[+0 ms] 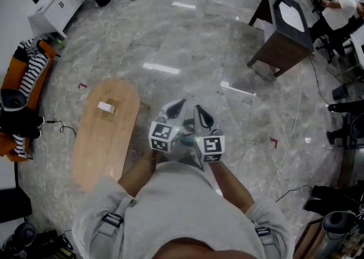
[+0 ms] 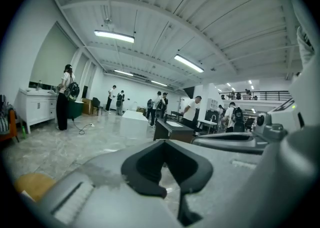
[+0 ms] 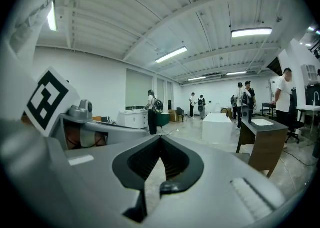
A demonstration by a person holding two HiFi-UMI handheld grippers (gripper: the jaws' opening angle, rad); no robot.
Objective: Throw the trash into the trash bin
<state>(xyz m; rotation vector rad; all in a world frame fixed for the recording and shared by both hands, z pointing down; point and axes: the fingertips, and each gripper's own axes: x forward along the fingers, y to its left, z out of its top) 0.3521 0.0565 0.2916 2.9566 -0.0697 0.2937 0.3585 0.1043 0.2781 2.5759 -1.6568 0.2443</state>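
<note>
Over the grey marble floor (image 1: 187,53), in front of the person's chest, we see the left gripper (image 1: 175,109) and the right gripper (image 1: 201,116) held close side by side, both pointing forward and almost level. In the left gripper view the jaws of the left gripper (image 2: 162,144) are pressed together at the tips, and only floor shows through the dark gap behind them. In the right gripper view the right gripper (image 3: 160,139) is pressed together in the same way, with nothing pinched. So neither tool carries trash at this moment.

The only thing we can take for the trash is a small pale piece (image 1: 106,106) that lies on the oval wooden table (image 1: 105,144), to the left of the grippers and well apart from them. We cannot tell what it is made of. We also cannot identify a trash bin with certainty in any view; the dark round things at the edges of the head view are too unclear to name.

We judge that the task is at its very beginning, or between two steps: nothing is picked up, and nothing is seen in a bin. Almost everything is left to do — to go to the table, open one gripper, pinch the piece, find the bin and drop it there.
</note>
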